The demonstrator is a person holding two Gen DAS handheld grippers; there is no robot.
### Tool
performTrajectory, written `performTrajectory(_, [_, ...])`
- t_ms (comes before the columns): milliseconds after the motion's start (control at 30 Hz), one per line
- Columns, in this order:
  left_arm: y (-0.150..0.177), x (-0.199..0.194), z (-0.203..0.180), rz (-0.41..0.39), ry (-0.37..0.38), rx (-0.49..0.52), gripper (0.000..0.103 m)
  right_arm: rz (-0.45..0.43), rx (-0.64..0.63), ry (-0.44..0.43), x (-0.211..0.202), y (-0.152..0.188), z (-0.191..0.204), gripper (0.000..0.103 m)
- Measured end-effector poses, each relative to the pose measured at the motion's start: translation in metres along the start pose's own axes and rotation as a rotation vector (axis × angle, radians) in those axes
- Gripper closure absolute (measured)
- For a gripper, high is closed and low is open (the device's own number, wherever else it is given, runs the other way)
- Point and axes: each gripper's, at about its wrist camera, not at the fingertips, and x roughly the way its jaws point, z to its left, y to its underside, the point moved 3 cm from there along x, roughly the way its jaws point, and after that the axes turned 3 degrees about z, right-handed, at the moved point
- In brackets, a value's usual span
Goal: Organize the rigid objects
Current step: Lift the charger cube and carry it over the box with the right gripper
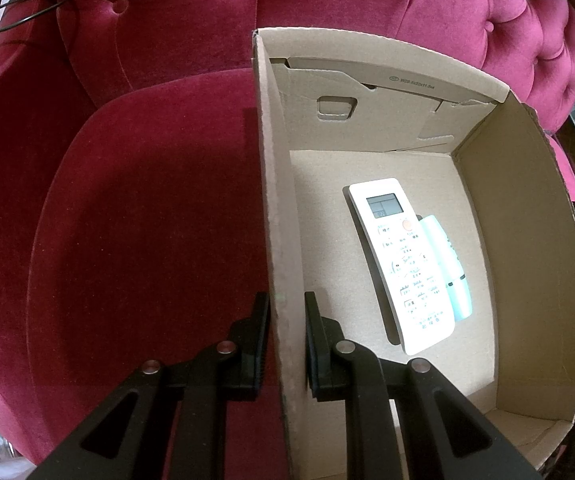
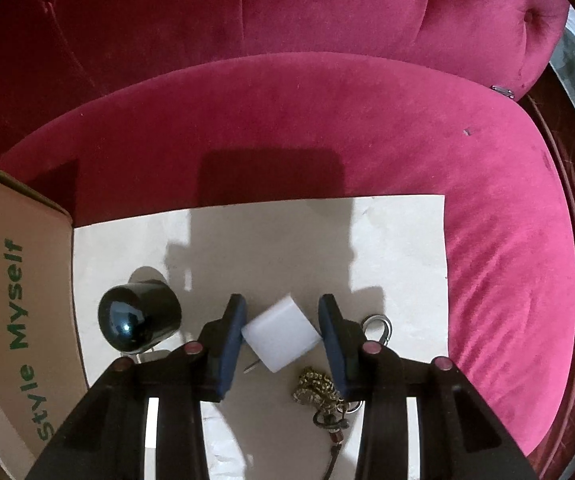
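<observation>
In the left wrist view, my left gripper (image 1: pixel 285 320) straddles the left wall of an open cardboard box (image 1: pixel 283 240), one finger outside, one inside, pressed on the wall. In the box lie a white remote control (image 1: pixel 401 264) and a pale white object (image 1: pixel 449 264) beside it. In the right wrist view, my right gripper (image 2: pixel 281 334) is around a white block (image 2: pixel 281 334) on a white sheet (image 2: pixel 287 240); both blue pads touch its corners. A black rounded cup (image 2: pixel 137 316) lies to the left. A keychain with cord (image 2: pixel 319 392) and a metal ring (image 2: pixel 377 326) lie to the right.
Everything rests on a crimson velvet sofa (image 2: pixel 327 120) with a tufted back (image 1: pixel 367 0). The box's outer wall, printed "Style Myself" (image 2: pixel 19 320), stands at the left of the right wrist view. A wire loop (image 1: pixel 27 8) hangs at the sofa's far left.
</observation>
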Motion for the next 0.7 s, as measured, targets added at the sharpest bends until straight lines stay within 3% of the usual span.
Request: performTrajectory(700, [0.0,0.0,0.002,-0.003,0.003,-0.005,0.086,-0.041,-0.033,-0.013,-0.068,0.021,0.024,0.063])
